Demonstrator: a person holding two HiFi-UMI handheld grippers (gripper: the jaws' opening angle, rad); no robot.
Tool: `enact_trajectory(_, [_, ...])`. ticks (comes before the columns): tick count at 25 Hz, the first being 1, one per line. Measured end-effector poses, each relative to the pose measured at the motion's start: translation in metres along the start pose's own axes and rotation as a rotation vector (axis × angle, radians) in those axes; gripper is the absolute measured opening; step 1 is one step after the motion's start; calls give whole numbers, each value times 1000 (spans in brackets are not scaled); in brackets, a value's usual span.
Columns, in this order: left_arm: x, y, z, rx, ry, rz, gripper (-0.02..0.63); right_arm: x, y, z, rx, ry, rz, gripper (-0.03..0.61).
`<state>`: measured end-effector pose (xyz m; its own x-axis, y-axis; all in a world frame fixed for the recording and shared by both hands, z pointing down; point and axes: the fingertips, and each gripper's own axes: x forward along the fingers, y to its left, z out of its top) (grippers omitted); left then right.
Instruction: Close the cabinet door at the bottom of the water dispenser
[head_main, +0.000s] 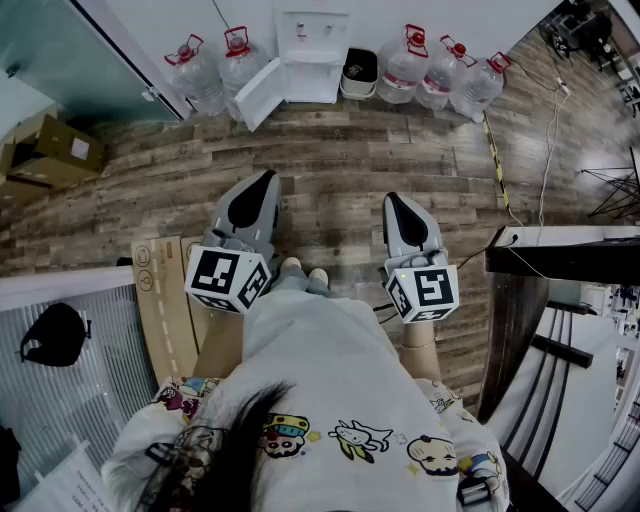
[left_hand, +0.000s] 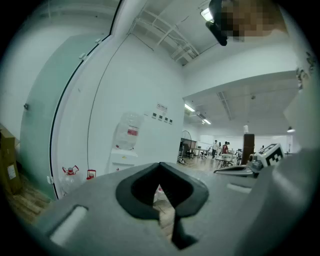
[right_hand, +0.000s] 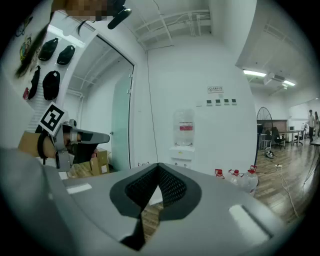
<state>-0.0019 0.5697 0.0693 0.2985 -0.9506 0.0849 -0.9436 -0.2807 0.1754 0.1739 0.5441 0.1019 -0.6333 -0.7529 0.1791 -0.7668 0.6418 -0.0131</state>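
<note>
The white water dispenser (head_main: 312, 45) stands against the far wall, several steps away across the wood floor. Its bottom cabinet door (head_main: 258, 96) hangs open, swung out to the left. Both grippers are held in front of the person's body, far short of it. My left gripper (head_main: 267, 178) is shut with nothing in it, and my right gripper (head_main: 390, 199) is likewise shut and empty. The left gripper view shows the dispenser (left_hand: 125, 150) with a bottle on top, beyond the closed left gripper (left_hand: 162, 202). In the right gripper view the dispenser (right_hand: 183, 142) is straight ahead of the closed right gripper (right_hand: 149, 200).
Large water bottles stand left (head_main: 205, 70) and right (head_main: 440, 75) of the dispenser, with a black bin (head_main: 358, 72) beside it. Cardboard boxes (head_main: 55, 150) lie at the left, a flat cardboard sheet (head_main: 160, 300) near the person. A dark table (head_main: 560, 255) and a cable (head_main: 545, 150) are at the right.
</note>
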Motion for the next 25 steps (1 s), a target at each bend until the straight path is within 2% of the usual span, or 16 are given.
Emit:
enact_trajectory(10, [6, -6, 6, 0, -20, 7, 3, -10, -20, 13, 50, -58, -17, 16])
enact_trajectory(15, [26, 1, 2, -8, -7, 0, 38, 2, -29, 19, 70, -63, -1, 40])
enact_trajectory(25, [107, 57, 10, -14, 15, -20, 83, 91, -56, 35, 108, -62, 27, 89])
